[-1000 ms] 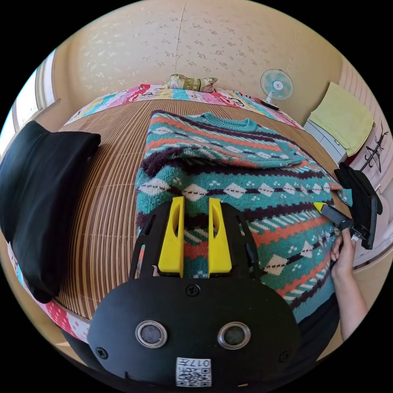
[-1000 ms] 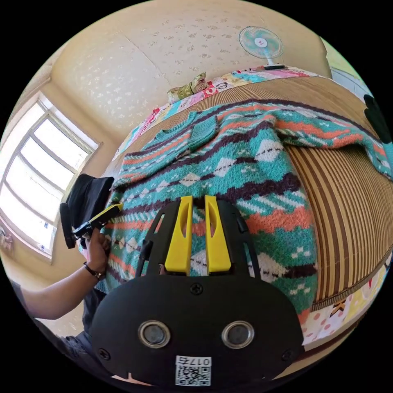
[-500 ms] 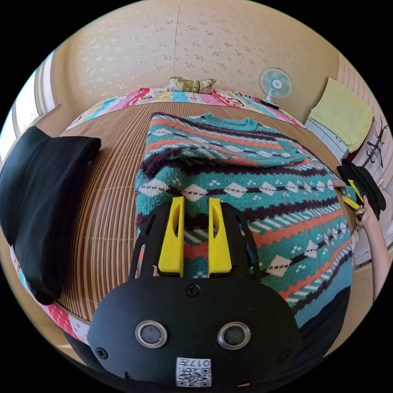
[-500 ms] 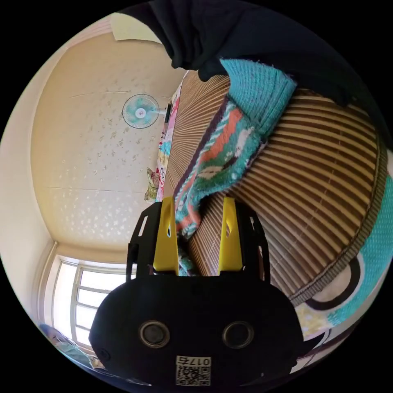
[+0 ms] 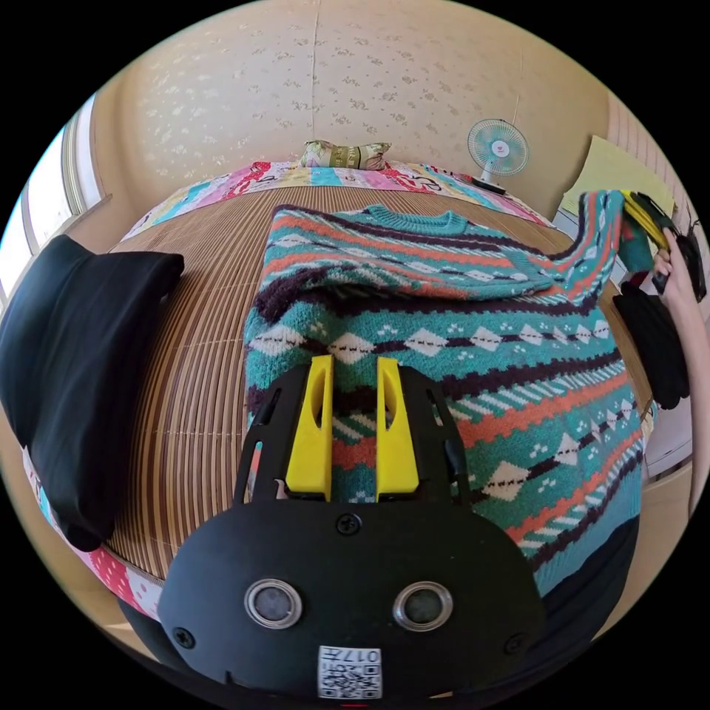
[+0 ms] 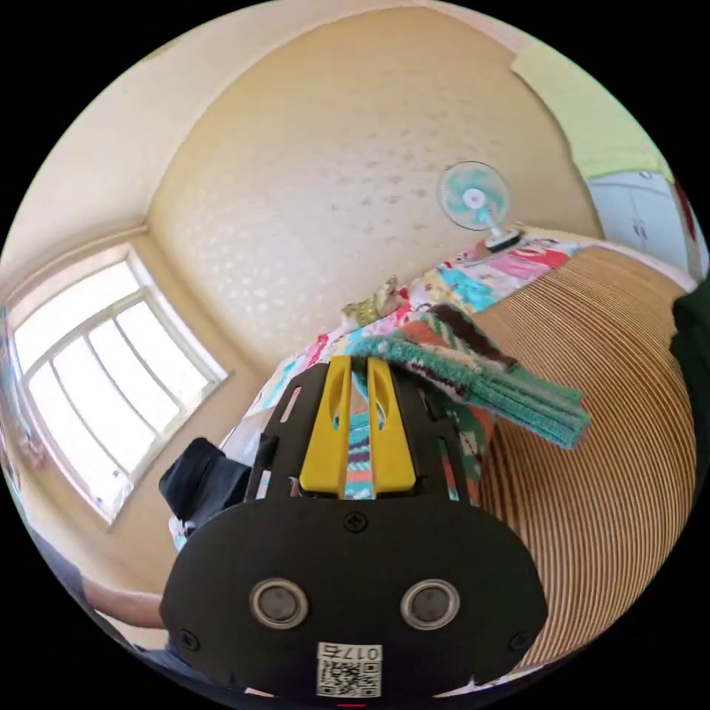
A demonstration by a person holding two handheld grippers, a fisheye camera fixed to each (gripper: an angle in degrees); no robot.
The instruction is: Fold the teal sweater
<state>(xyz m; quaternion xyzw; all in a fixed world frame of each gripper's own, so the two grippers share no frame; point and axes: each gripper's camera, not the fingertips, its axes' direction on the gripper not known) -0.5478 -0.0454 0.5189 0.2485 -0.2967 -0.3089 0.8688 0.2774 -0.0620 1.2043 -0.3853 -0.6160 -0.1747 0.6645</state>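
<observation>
Both tools above one bed. Found the teal sweater (image 5: 444, 347) spread mostly flat on the bamboo mat (image 5: 200, 310), collar toward the far wall, one sleeve folded across the chest. Hovered low over the hem end with the left gripper (image 5: 353, 370), yellow jaws a narrow gap apart and gripping nothing, striped knit visible between them; could not tell whether touching the cloth. Pinched the other sleeve (image 5: 592, 244) near its end with the right gripper (image 6: 353, 370), jaws pressed close on the knit, ribbed teal cuff (image 6: 532, 414) jutting out to one side past them. Saw that sleeve, in the left gripper view, lifted off the mat at the sweater's right edge, with a hand (image 5: 677, 274) behind the tool. Noted a black cushion (image 5: 66, 355) on the mat well apart from the sweater, a small pillow (image 5: 344, 154) at the head of the bed, a fan (image 5: 498, 148) by the wall, a black garment (image 5: 654, 340) just beside the sweater's right edge, and a bright window (image 6: 96, 384) in the right gripper view
</observation>
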